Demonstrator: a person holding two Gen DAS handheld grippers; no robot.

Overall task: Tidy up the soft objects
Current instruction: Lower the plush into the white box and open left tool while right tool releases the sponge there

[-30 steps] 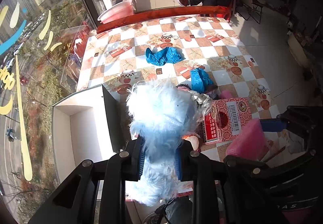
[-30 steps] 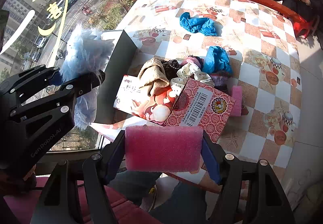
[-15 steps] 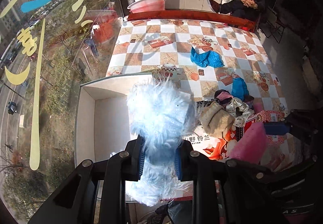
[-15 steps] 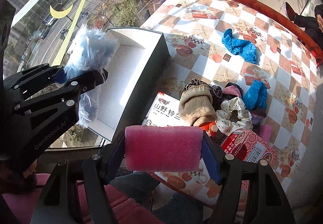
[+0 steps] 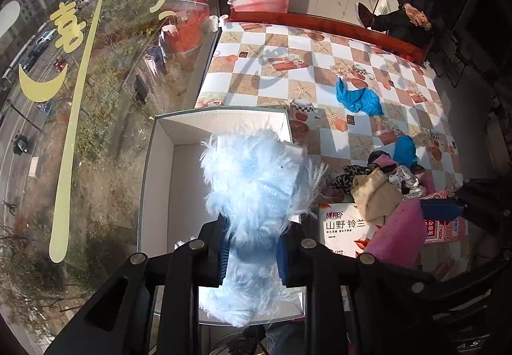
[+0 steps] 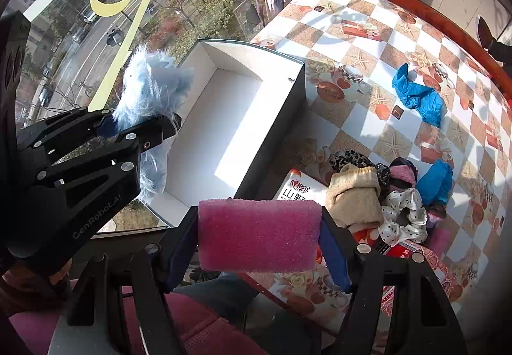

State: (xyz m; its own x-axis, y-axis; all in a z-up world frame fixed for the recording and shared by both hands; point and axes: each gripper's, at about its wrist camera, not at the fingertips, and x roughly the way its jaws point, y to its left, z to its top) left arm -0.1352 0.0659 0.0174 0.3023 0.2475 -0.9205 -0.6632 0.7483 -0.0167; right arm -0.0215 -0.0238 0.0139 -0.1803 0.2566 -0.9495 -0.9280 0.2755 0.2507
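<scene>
My left gripper (image 5: 252, 254) is shut on a fluffy light-blue plush (image 5: 256, 182) and holds it above the near end of an open white box (image 5: 160, 169). From the right wrist view the plush (image 6: 150, 89) hangs at the box's (image 6: 224, 118) near left corner. My right gripper (image 6: 259, 240) is shut on a pink sponge (image 6: 259, 236), held in the air in front of the table edge, near the box's near right corner. The sponge also shows in the left wrist view (image 5: 396, 236).
A pile of soft items lies right of the box: a beige sock (image 6: 352, 195), a polka-dot scrunchie (image 6: 403, 214), blue cloths (image 6: 435, 182) (image 6: 419, 96). A red carton (image 5: 444, 227) lies under the pile. A window runs along the left. A person (image 5: 412, 12) sits beyond the table.
Both grippers have swung left with their loads. The plush has gone from over the pile and carton to above the white box. The sponge has come closer to the box.
</scene>
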